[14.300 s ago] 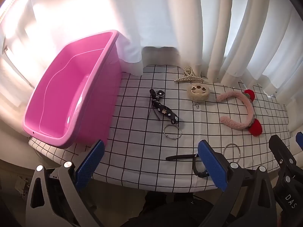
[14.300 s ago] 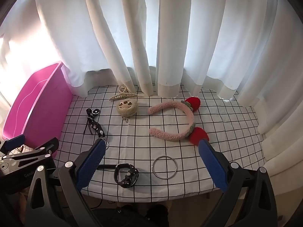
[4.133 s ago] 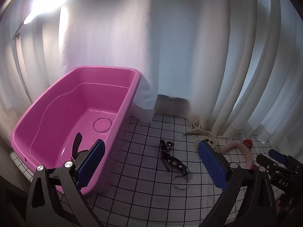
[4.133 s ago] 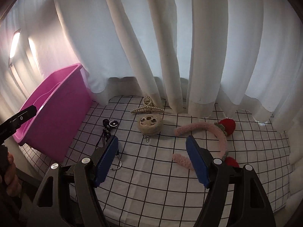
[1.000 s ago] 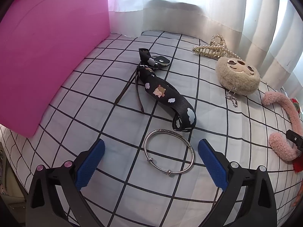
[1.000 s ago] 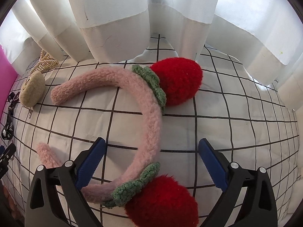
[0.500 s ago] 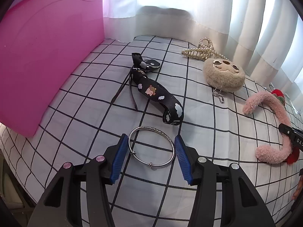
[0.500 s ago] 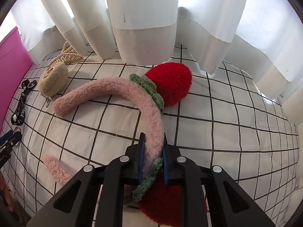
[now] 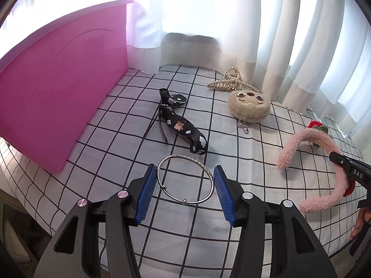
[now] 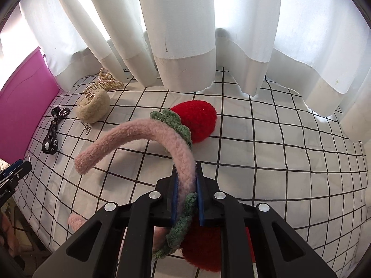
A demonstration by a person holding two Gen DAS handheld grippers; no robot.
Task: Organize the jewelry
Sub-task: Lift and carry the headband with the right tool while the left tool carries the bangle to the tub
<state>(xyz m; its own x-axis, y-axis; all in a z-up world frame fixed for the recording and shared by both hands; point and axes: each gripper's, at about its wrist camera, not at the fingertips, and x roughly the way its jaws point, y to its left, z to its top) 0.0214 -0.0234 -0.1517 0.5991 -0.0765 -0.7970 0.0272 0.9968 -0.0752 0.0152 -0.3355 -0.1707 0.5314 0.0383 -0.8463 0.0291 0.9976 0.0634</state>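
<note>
My left gripper [image 9: 184, 188] is shut on a silver bangle [image 9: 185, 181], its blue pads pressing both sides of the ring, lifted off the checked cloth. My right gripper [image 10: 186, 191] is shut on the pink fluffy headband [image 10: 143, 134] with red strawberries [image 10: 197, 118], held tilted with one end raised. The headband also shows at the right of the left wrist view [image 9: 310, 139]. The pink tub [image 9: 62, 97] stands at the left.
On the checked cloth [image 9: 231, 153] lie a black patterned strap [image 9: 183, 129], a beige plush charm with a chain [image 9: 249, 106] and a pearl hair claw [image 9: 231, 82]. White curtains [image 10: 185, 34] hang along the back. The cloth's front edge drops off close to me.
The left gripper has closed further onto the bangle and raised it. The right gripper has lifted the headband, its free end now off the cloth.
</note>
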